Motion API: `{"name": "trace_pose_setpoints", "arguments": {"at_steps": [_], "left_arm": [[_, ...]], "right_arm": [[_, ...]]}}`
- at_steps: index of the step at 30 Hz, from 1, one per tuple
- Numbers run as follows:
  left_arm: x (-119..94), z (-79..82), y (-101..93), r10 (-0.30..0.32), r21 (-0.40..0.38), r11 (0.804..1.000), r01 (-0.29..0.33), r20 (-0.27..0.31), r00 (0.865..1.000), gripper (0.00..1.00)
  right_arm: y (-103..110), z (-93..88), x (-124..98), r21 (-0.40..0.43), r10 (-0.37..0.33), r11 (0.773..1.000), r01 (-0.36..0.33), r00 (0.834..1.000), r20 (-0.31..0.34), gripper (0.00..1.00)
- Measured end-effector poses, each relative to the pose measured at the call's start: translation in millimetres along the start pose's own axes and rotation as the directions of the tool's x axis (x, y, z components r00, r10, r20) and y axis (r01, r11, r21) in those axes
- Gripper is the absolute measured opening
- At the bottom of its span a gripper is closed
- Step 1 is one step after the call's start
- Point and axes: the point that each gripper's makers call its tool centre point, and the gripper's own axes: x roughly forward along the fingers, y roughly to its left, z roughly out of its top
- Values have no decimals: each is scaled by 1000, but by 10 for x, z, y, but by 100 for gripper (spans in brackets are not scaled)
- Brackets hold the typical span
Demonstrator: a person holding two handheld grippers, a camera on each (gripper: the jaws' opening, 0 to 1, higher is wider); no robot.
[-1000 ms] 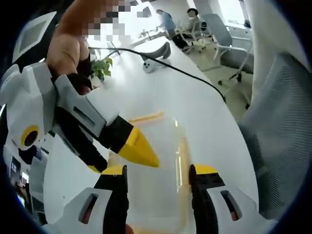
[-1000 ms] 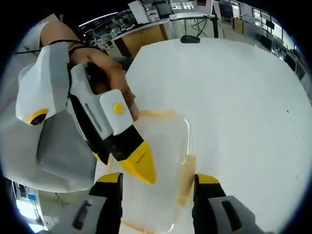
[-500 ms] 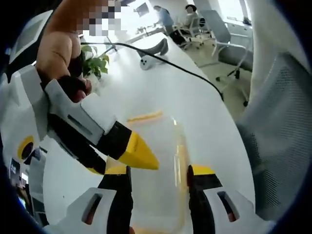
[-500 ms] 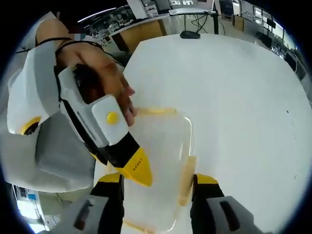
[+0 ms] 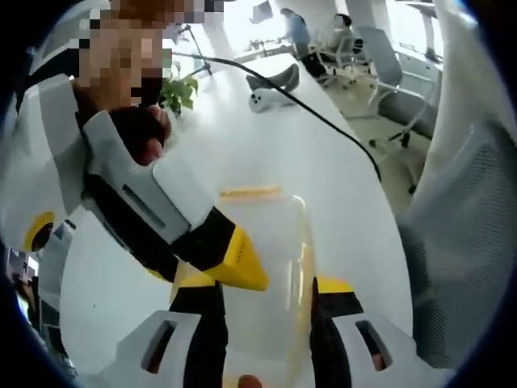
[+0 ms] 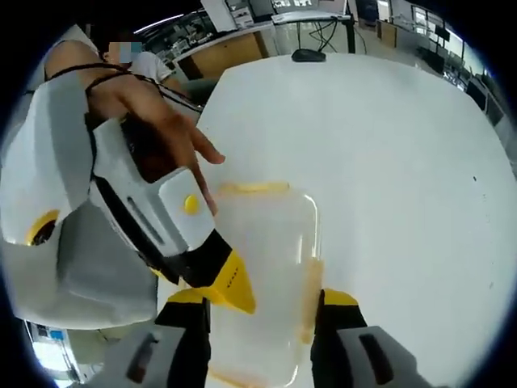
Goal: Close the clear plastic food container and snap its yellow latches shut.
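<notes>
The clear plastic container (image 5: 271, 234) lies on the white table (image 5: 242, 145), lid on top. One yellow latch (image 5: 250, 192) shows at its far end and another (image 5: 305, 263) along its right side. My left gripper (image 5: 266, 287) stands open over the near part of the lid. The right gripper's yellow fingertip (image 5: 242, 263) reaches in from the left and touches the lid. In the right gripper view the container (image 6: 271, 234) shows its far latch (image 6: 250, 187) and side latch (image 6: 311, 275). My right gripper (image 6: 262, 299) is open above it, beside the left gripper's fingertip (image 6: 230, 284).
A black cable (image 5: 323, 121) crosses the table past a small white device (image 5: 262, 99) and a plant (image 5: 182, 87). A grey mesh chair (image 5: 460, 242) stands close on the right, with office chairs (image 5: 388, 65) behind. A dark mouse (image 6: 309, 55) lies at the table's far end.
Both grippers have come lower over the lid and their jaws stand a little narrower. In the right gripper view the person's hand on the left gripper has spread its fingers.
</notes>
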Motion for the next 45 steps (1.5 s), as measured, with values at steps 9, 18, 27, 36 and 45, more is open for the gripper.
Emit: {"name": "trace_pose_setpoints", "arguments": {"at_steps": [9, 18, 27, 36, 45], "left_arm": [[10, 22, -37, 6, 81, 997, -2, -56, 998, 37], [-20, 56, -49, -9, 97, 995, 10, -14, 1000, 41], [-81, 151, -101, -71, -29, 997, 73, 42, 997, 37], [-191, 153, 17, -46, -92, 994, 51, 47, 998, 38], [-380, 160, 153, -25, -167, 985, 38, 84, 996, 39]], "right_arm": [[14, -22, -27, 1, 1, 1000, -1, 1000, -13, 49], [29, -15, -40, 39, -8, 999, 8, 1000, 14, 54], [56, -16, -125, 24, -77, 997, 76, 997, 24, 59], [123, 30, -284, 35, -138, 990, 136, 988, 68, 66], [226, 69, -425, 38, -192, 981, 189, 974, 121, 68]]}}
